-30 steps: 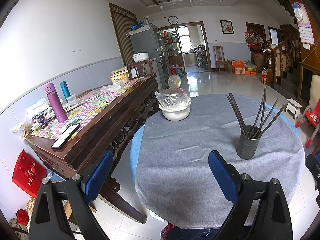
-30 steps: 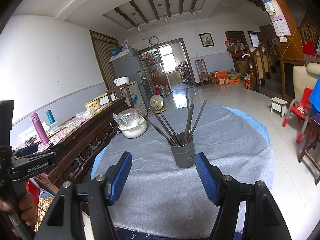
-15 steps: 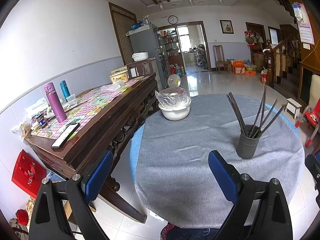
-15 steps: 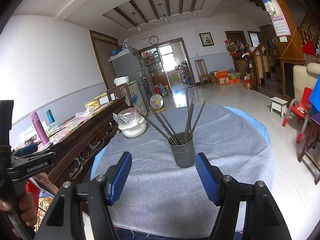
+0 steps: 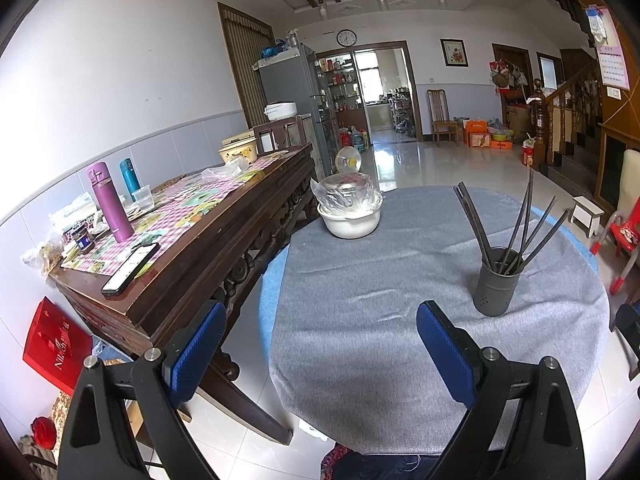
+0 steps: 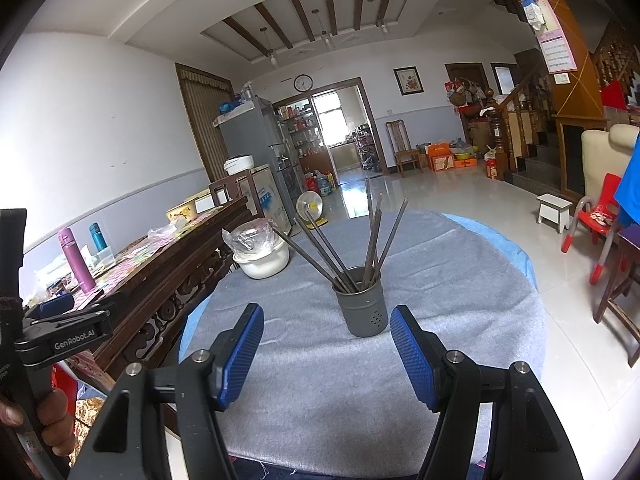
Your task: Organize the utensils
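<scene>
Dark grey and perforated, the utensil holder (image 6: 363, 301) stands upright on the round table (image 6: 460, 320) under a grey cloth, with several long dark chopsticks (image 6: 374, 240) fanned out of its top. Just short of it, the right gripper (image 6: 327, 350) hangs with blue pads apart and nothing between them. Off toward the table's near edge, the left gripper (image 5: 320, 346) is likewise spread wide and empty. Farther back sits a white bowl (image 5: 349, 222) covered in plastic, beside a wooden sideboard (image 5: 224, 236).

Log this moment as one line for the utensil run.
left gripper: open, empty | right gripper: open, empty | chopsticks: all in grey holder | holder: upright on round table, untouched
</scene>
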Demonstrator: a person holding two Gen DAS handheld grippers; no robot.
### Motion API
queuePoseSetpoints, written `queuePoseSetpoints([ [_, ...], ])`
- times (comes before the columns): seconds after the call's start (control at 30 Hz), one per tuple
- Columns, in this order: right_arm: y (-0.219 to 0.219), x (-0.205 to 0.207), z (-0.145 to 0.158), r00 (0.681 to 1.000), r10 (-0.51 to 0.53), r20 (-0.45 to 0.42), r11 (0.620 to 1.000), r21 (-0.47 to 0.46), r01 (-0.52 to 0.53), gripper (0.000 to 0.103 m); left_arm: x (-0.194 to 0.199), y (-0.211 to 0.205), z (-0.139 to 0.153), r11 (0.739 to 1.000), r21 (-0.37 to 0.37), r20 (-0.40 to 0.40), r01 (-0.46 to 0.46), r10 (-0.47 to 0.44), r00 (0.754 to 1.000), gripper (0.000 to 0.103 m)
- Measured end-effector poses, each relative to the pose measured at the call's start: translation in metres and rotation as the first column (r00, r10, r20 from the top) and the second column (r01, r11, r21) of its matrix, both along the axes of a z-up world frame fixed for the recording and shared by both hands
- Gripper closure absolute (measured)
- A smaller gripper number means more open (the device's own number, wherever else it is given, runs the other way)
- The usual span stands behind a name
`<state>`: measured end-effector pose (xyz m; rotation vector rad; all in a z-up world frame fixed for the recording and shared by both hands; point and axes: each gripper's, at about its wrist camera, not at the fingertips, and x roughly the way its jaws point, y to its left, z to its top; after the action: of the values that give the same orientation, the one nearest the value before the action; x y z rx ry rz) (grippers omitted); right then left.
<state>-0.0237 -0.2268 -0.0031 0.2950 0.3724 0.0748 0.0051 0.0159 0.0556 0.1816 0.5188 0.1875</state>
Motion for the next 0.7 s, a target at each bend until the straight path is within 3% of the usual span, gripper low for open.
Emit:
queuePoseSetpoints([
  [0.7, -0.004, 0.013, 0.004, 0.999, -0.033, -0.025, 0.998, -0.051, 0.032, 0.033, 0.018, 0.003, -0.010, 0.999, -0.042, -0.030, -0.005, 0.004, 1.000, 0.007],
])
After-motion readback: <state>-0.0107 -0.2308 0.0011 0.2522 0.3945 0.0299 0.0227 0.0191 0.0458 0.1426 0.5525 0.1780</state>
